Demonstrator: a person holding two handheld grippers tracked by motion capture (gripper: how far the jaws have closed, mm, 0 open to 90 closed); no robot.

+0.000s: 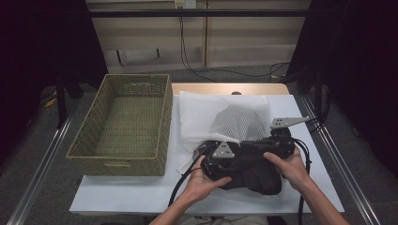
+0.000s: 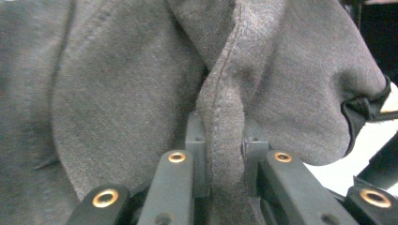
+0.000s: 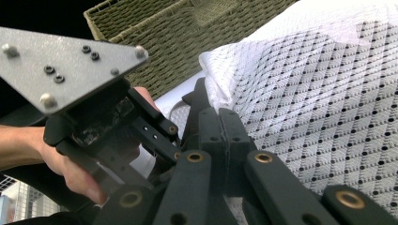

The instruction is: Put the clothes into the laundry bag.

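A dark grey garment (image 1: 256,174) lies bunched at the front of the white table (image 1: 141,193), partly on a white mesh bag (image 1: 225,117). My left gripper (image 1: 233,157) grips its left side; in the left gripper view the jaws are shut on a stitched fold of the garment (image 2: 117,84), at the left gripper (image 2: 224,140). My right gripper (image 1: 268,145) is at the garment's upper right edge. In the right gripper view its jaws are pressed together at the right gripper (image 3: 220,126) with a thin dark edge of cloth rising beside them, and the mesh bag (image 3: 319,93) lies just beyond.
A woven green basket (image 1: 164,123) stands on the left of the table, its wall (image 3: 187,37) close behind the bag. The left gripper's grey plate (image 3: 65,61) and the hand (image 3: 70,171) holding it are close at the left. Cables trail toward the front edge.
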